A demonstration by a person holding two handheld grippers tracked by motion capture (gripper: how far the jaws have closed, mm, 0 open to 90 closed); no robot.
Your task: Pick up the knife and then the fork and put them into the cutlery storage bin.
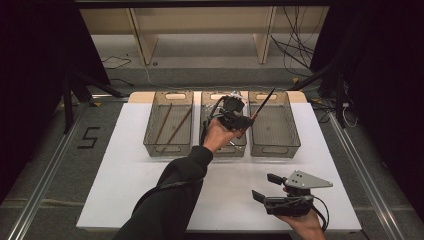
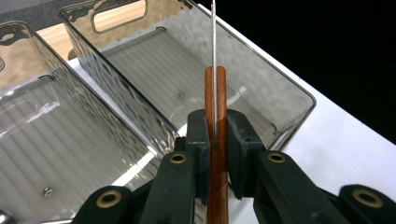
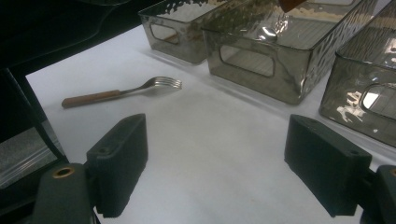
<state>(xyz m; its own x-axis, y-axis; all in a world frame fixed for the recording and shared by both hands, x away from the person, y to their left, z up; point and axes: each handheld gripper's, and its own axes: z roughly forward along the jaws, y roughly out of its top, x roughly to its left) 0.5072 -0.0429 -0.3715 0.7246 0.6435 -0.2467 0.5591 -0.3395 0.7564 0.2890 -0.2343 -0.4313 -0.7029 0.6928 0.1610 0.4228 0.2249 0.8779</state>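
White table with three bins and a fork

The white table (image 1: 125, 185) carries three clear grey bins (image 1: 169, 123) side by side along its far edge, ahead of both tongs. A wood-handled fork (image 3: 122, 92) lies flat on the bare top, ahead and left of the right tongs' wide-set jaws and just short of the bins.

knife (image 2: 216, 140): wooden handle, thin steel blade edge-on, pointing up at frame centre
position: over right-hand bin (image 2: 261, 88)
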